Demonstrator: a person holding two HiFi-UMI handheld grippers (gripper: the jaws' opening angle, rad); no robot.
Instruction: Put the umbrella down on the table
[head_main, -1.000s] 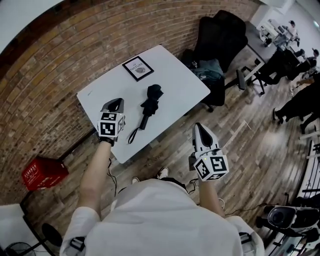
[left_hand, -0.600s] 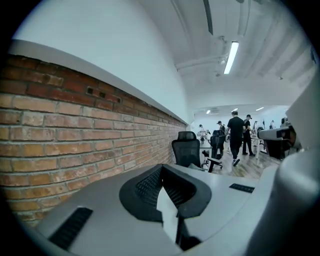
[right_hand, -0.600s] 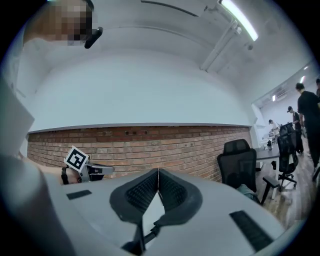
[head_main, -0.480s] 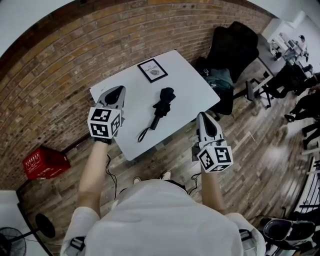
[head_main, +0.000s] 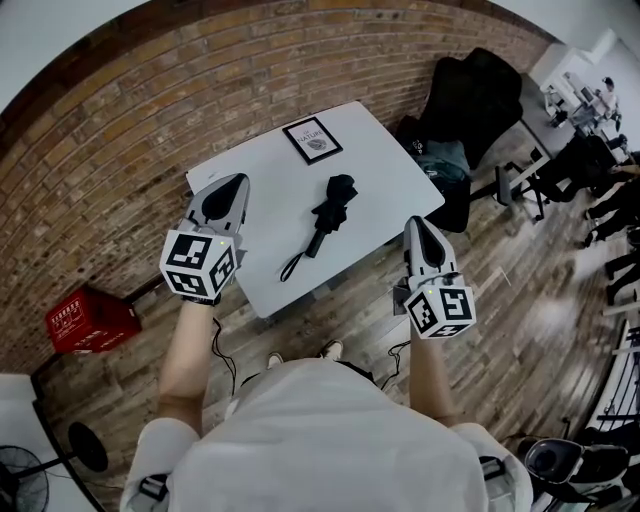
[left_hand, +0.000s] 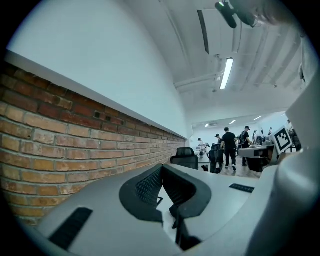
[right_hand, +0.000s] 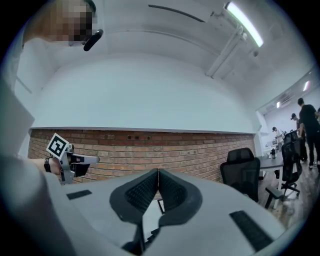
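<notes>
Brick wall backs a white table (head_main: 380, 170), ctr-top of frame. Folded black umbrella (head_main: 330, 210) lies flat mid-table, strap loop (head_main: 292, 267) trailing toward the near edge; framed card (head_main: 312, 140) well apart, above it. Left gripper (head_main: 232, 186) & right gripper (head_main: 414, 226) both clenched on nothing, either side, clear of the umbrella. Task looks done. Risk: a gripper swung low past that edge could snag the strap & drag the umbrella off.

Table (head_main: 385, 185) has open room both sides of the umbrella (head_main: 330, 208). Framed picture (head_main: 312, 140) blocks the far edge, brick wall (head_main: 130, 130) sits behind, and a black chair (head_main: 475, 100) crowds the right.
</notes>
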